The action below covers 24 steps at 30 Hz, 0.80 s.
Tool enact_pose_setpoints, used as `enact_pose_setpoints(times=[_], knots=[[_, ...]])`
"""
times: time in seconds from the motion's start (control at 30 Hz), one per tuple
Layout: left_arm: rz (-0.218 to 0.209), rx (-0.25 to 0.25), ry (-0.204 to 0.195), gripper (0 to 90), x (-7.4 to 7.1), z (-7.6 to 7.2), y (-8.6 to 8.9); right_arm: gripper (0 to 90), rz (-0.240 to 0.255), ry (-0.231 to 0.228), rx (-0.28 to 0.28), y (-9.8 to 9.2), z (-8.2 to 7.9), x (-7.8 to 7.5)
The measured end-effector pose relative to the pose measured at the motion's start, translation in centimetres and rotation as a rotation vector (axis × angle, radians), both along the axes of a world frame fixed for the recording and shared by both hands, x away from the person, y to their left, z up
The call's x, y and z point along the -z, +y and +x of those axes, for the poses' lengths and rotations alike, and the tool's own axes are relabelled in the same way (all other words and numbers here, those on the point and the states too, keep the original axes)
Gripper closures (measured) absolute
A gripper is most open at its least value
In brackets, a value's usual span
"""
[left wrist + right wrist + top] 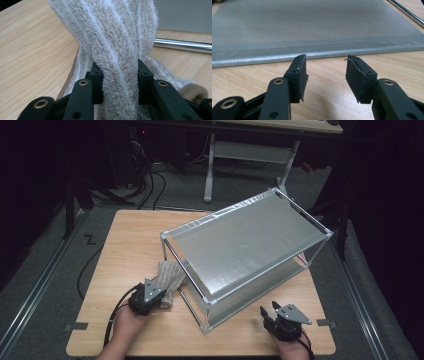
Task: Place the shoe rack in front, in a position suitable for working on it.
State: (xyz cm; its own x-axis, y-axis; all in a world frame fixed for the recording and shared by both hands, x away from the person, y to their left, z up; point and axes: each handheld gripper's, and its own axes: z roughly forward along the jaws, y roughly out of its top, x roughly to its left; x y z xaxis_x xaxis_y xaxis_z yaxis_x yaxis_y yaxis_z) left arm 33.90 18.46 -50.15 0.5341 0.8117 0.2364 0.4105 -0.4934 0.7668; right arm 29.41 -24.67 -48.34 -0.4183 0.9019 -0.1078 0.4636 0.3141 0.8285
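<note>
Left gripper (159, 289) sits low near the counter's (130, 240) front-left, fingers (96, 75) clamped tight. Right gripper (269, 312) rests by the front-right corner, fingers (300, 75) parted, holding nothing.

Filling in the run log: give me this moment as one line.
left gripper: jaws shut on towel | right gripper: jaws open, nothing between them, facing rack lower shelf | table: towel beside rack

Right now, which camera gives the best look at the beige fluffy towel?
The left gripper view: the beige fluffy towel fills it, its pile and stripes sharp, pinched by the left gripper. The high view shows it small, lying on the table beside the silver rack.
</note>
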Motion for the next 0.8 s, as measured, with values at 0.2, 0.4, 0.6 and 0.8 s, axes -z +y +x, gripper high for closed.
enact_pose_setpoints(times=[0.2, 0.4, 0.6, 0.8], knots=[[0.016, 0.104, -0.007, 66.2, -0.1, -1.6, -2.4, 50.8, 0.001, 0.000, -0.002, 0.0, 0.0, 0.0], [0.007, 0.209, 0.003, 66.2, -0.2, -3.5, -4.7, 50.7, 0.001, 0.000, -0.005, 0.1, -0.1, -0.1], [-0.021, 0.290, 0.028, 66.1, -0.4, -5.4, -6.6, 50.7, 0.001, -0.002, -0.005, 0.2, -0.2, -0.1], [-0.050, 0.354, 0.039, 66.2, -0.8, -6.6, -7.7, 50.8, 0.000, 0.000, -0.012, 0.1, -0.1, -0.1]])
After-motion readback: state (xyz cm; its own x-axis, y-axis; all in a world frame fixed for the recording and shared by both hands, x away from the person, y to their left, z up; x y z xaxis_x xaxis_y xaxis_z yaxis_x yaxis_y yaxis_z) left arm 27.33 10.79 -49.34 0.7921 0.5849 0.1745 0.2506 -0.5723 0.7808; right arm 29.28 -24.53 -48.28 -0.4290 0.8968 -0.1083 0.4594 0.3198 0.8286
